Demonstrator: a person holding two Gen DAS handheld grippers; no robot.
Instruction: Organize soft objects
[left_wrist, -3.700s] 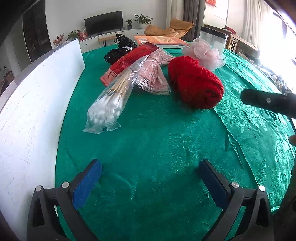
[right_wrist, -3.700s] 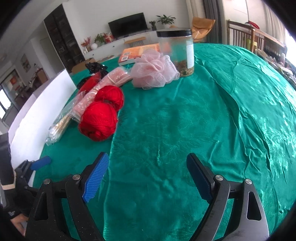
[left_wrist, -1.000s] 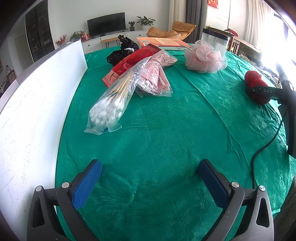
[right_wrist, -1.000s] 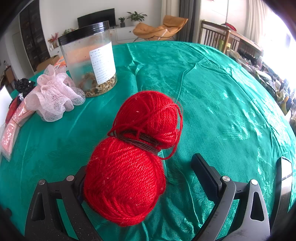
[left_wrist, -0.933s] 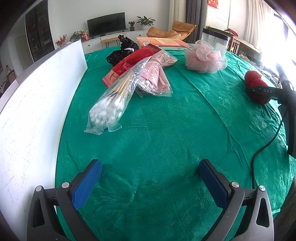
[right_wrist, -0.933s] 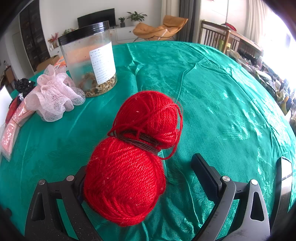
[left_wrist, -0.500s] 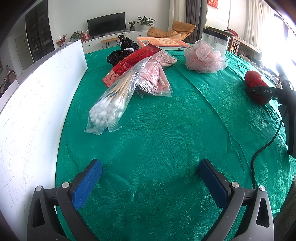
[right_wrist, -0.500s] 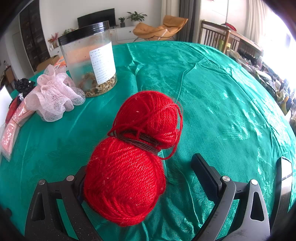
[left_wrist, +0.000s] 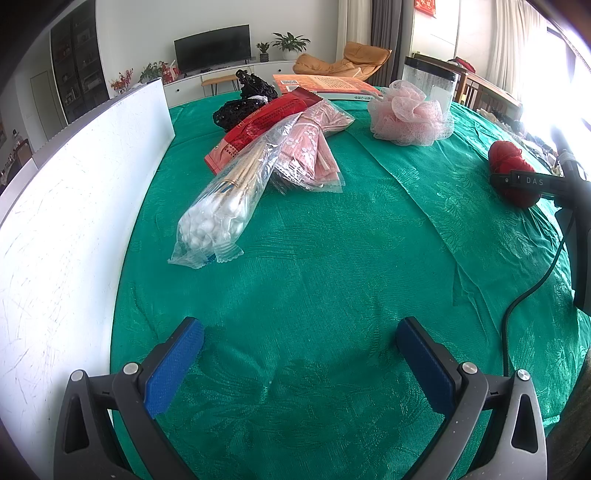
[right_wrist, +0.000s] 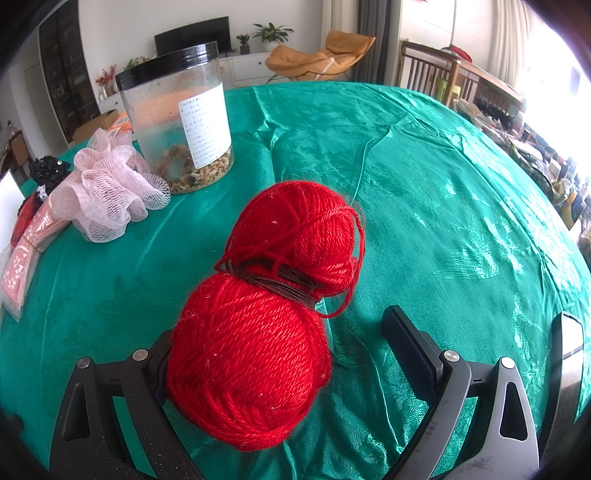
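Right gripper (right_wrist: 280, 354) sits low over the green tablecloth (right_wrist: 443, 206), its jaws spread wide. The red yarn (right_wrist: 273, 306), two balls bound at the waist by a dark thread, lies between them on the cloth. The near ball presses against the left finger; a clear gap separates it from the right finger, so nothing is clamped. A loose strand curls off toward three o'clock.

At eleven o'clock from the yarn stands the clear jar (right_wrist: 181, 122) with its black lid, and at ten o'clock, just beside the jar, the pink mesh puff (right_wrist: 107, 192).

Over to the left wrist view: left gripper (left_wrist: 295, 362) hovers with its blue pads (left_wrist: 173, 365) far apart, only bare cloth between them. At twelve o'clock lies the bag of cotton swabs (left_wrist: 225, 206), overlapping the pink packets (left_wrist: 310, 147) and a red packet (left_wrist: 266, 122). The white board (left_wrist: 74, 206) runs along nine o'clock. The yarn shows far off at two o'clock.
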